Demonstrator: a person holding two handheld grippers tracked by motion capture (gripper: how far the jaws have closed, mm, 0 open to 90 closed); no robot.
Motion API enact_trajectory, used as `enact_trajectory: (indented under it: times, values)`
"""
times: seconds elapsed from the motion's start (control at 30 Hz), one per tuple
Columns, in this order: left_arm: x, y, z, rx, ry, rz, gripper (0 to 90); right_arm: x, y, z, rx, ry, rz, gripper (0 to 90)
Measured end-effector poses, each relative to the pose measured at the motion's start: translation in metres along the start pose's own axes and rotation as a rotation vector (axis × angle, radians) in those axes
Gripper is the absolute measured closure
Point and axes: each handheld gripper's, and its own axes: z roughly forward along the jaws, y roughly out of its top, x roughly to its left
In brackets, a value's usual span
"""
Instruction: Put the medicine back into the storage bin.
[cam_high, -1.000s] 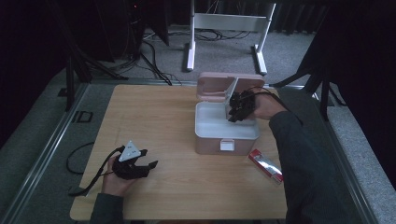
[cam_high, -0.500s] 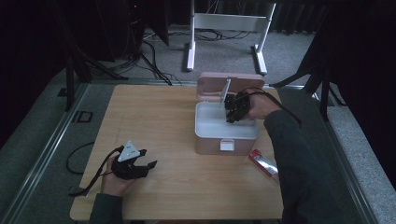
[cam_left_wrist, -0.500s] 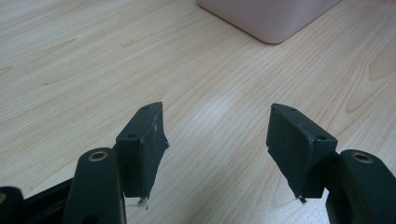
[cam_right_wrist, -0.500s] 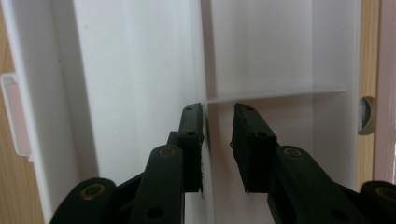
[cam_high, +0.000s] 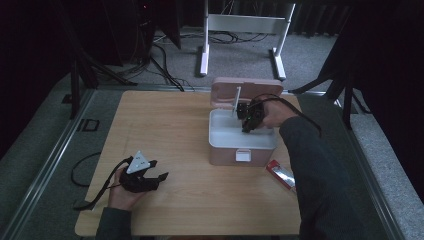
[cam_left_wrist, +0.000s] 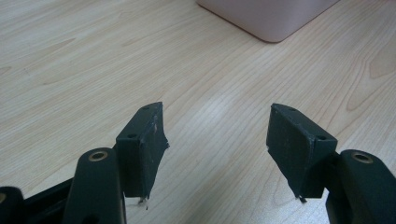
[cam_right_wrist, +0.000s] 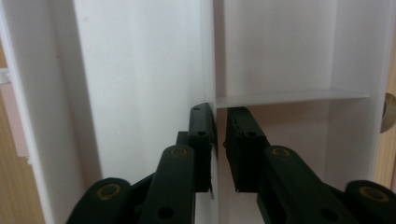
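Change: your right gripper (cam_high: 248, 119) has dropped from above the box's back edge down into the box (cam_high: 242, 145); the white divider panel (cam_high: 235, 101) it holds has come down with it. Left gripper has not moved.
Right gripper: jaws nearly closed, pinching the thin white divider panel (cam_right_wrist: 210, 56) edge-on; the panel stands upright inside the box, near its back wall.
Left gripper: your left gripper (cam_high: 145, 175) rests on the table (cam_high: 165, 125) at the near left, well apart from the box; jaws wide apart, nothing between them, bare wood below (cam_left_wrist: 215, 126).
Box: rounded-corner rectangular tub, smooth plastic, pale pink outside, white inside, lid (cam_high: 247, 90) standing open at the back, small white latch (cam_high: 243, 155) on the front.
Table: light wood grain, matte.
Other: flat red packet (cam_high: 281, 175) with a glossy face, on the table just beside the box's near right corner.
Count: two grippers, one box, one panel, one packet.
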Motion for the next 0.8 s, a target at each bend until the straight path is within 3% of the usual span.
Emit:
enact_trajectory:
  times: [0.13, 0.2, 0.67, 0.7, 0.8]
  values:
    - [-0.0002, 0.0, -0.0001, 0.001, 0.0, 0.001, 37.4, -0.0009, 0.005, 0.0017, 0.03, 0.011, -0.025, 84.4]
    - [-0.0002, 0.0, -0.0003, 0.001, 0.002, 0.001, 37.3, 0.0004, 0.0054, 0.0015, 0.045, 0.017, -0.013, 85.7]
    - [0.0002, -0.0004, 0.0006, 0.008, 0.0, 0.003, 37.4, 0.0027, 0.0009, -0.0005, 0.008, 0.006, -0.06, 88.9]
    - [0.0004, -0.0006, 0.0007, 0.008, 0.001, 0.003, 37.3, 0.0019, 0.0009, -0.0004, -0.005, 0.0, -0.08, 89.0]
    - [0.0003, -0.0006, 0.0006, 0.007, 0.0, 0.003, 37.3, 0.0042, 0.0, -0.0025, 0.0, -0.004, -0.07, 89.3]
